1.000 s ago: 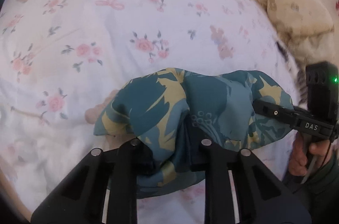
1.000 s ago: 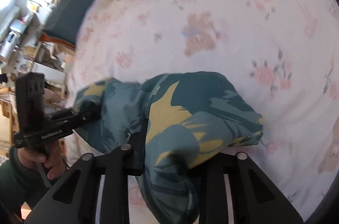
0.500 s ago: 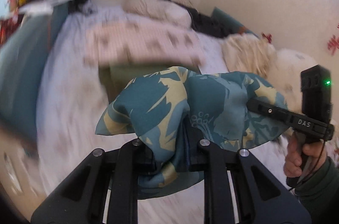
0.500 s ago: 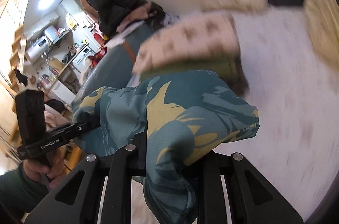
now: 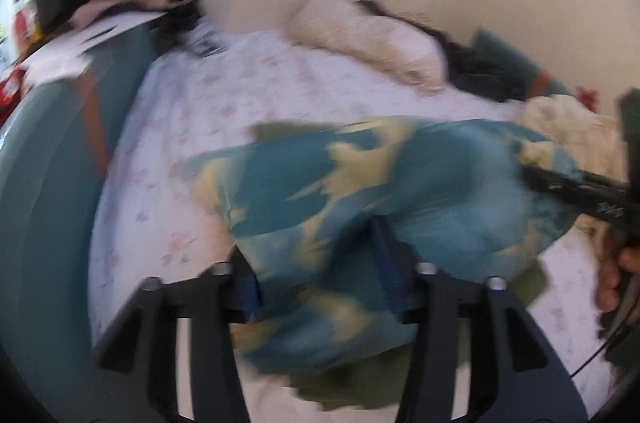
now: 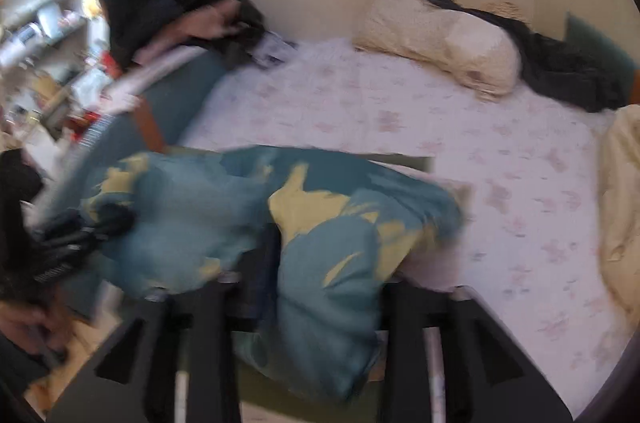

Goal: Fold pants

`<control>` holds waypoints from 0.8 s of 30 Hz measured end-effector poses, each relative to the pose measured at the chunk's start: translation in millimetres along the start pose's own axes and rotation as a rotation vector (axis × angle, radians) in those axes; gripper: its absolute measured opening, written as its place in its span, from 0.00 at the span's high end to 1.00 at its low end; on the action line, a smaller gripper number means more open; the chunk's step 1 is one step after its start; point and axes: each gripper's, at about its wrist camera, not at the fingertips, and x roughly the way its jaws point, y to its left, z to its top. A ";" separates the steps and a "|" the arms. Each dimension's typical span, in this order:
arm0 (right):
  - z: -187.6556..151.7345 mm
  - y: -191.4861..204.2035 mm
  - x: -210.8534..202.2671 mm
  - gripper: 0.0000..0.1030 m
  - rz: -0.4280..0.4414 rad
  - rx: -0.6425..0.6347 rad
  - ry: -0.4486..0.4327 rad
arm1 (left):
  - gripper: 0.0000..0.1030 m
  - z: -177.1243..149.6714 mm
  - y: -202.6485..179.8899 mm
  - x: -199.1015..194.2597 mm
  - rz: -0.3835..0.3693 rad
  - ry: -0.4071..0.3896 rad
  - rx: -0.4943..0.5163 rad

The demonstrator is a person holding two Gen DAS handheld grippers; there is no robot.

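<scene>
The folded teal pants with yellow leaf print (image 5: 360, 207) hang bunched between both grippers above the bed; they also show in the right wrist view (image 6: 320, 223). My left gripper (image 5: 320, 263) is shut on one end of the pants. My right gripper (image 6: 320, 275) is shut on the other end. The right gripper shows at the right edge of the left wrist view (image 5: 576, 191), the left gripper at the left edge of the right wrist view (image 6: 76, 243). An olive green garment (image 5: 352, 387) lies on the bed under the pants. Both views are motion-blurred.
The bed has a white floral sheet (image 6: 500, 143). A cream pillow (image 6: 440, 43) and dark clothes (image 6: 568, 71) lie at the far wall. A cream blanket (image 6: 620, 203) is at the right. A teal bed edge (image 5: 52, 203) runs along the left, with clutter beyond.
Both grippers have tilted up and carried the pants forward over the bed, so the wall and pillows came into view. The pants now hang over the olive garment. The grip is unchanged.
</scene>
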 end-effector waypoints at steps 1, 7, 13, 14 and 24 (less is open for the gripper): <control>-2.4 -7.0 3.6 0.65 -0.041 0.004 0.007 | 0.51 -4.3 10.2 2.7 0.043 -0.006 -0.023; -19.4 -44.8 2.9 0.63 -0.291 0.025 0.076 | 0.49 -20.0 35.2 1.2 0.110 0.013 -0.093; -32.9 -35.1 -57.6 0.62 -0.218 0.017 -0.011 | 0.30 -39.7 21.6 -50.7 0.161 -0.039 -0.052; -38.4 -27.6 -71.6 0.59 -0.200 0.007 -0.027 | 0.29 -46.0 19.3 -62.1 0.178 -0.041 -0.060; -149.7 58.7 -205.7 0.11 -0.095 0.003 -0.155 | 0.07 -142.7 -40.0 -207.0 0.122 -0.148 -0.070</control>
